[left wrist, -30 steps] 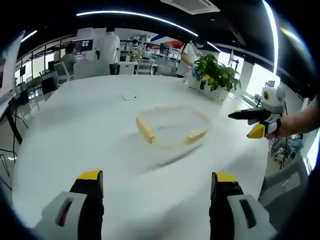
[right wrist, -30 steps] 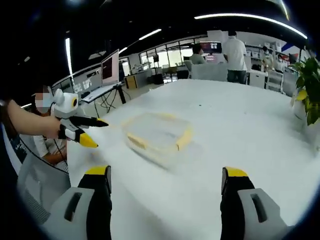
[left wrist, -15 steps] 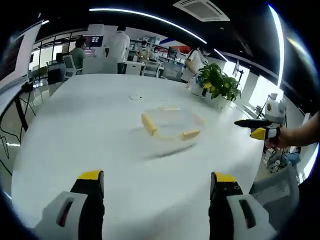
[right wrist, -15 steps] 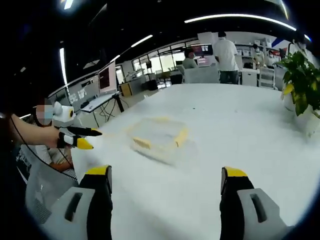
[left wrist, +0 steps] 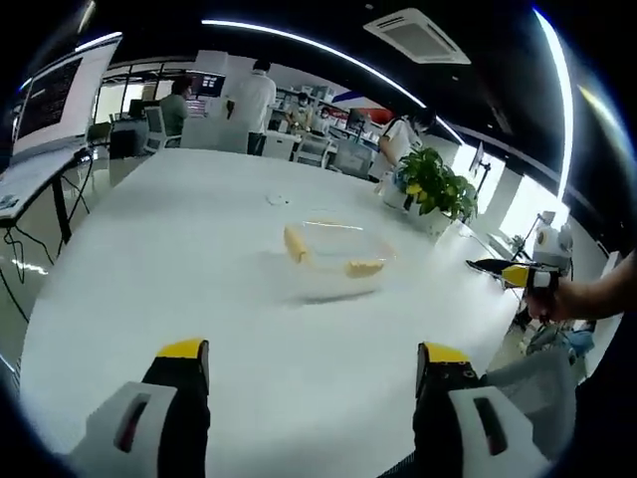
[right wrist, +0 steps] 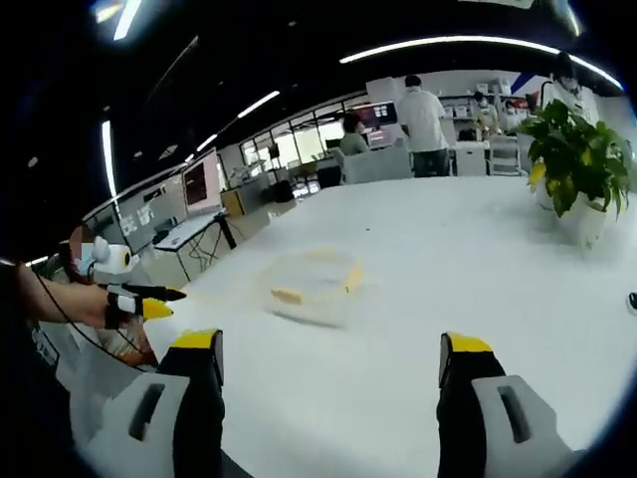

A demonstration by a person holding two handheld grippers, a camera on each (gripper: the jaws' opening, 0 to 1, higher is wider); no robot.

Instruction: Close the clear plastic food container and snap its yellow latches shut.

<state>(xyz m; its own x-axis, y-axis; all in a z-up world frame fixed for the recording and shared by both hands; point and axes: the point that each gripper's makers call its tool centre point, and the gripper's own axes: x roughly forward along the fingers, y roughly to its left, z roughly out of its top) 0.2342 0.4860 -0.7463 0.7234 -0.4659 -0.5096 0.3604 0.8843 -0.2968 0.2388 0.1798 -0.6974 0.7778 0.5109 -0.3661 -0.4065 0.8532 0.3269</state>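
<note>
1. Clear plastic food container [left wrist: 333, 261] sitting alone near the middle of the white counter [left wrist: 179, 269], lid lying on the tub, yellow latches [left wrist: 296, 244] showing along its edges — latched or not, cannot tell at this range.
2. Left gripper [left wrist: 304, 383] with fingers [left wrist: 182, 373] spread wide and holding nothing, well short of the container.
3. Right gripper [right wrist: 333, 383] likewise wide open and empty; seen in the left gripper view out past the counter's right edge [left wrist: 513, 271], held in a hand [left wrist: 557, 299], well apart from the container.
4. Compared with half a second and a second ago, container looking smaller and farther off in both views, other gripper nearer the rim of each — cameras pulled back and outward, container itself not shifted on the counter.
5. Meaning for the task, as a judgement: both hands retreating with nothing held, which suits either work finished or a pause; a closer look needed to confirm every latch is down.
6. Potted plant [left wrist: 435, 186] standing beyond the container, people [left wrist: 249, 100] at desks in the background.
</note>
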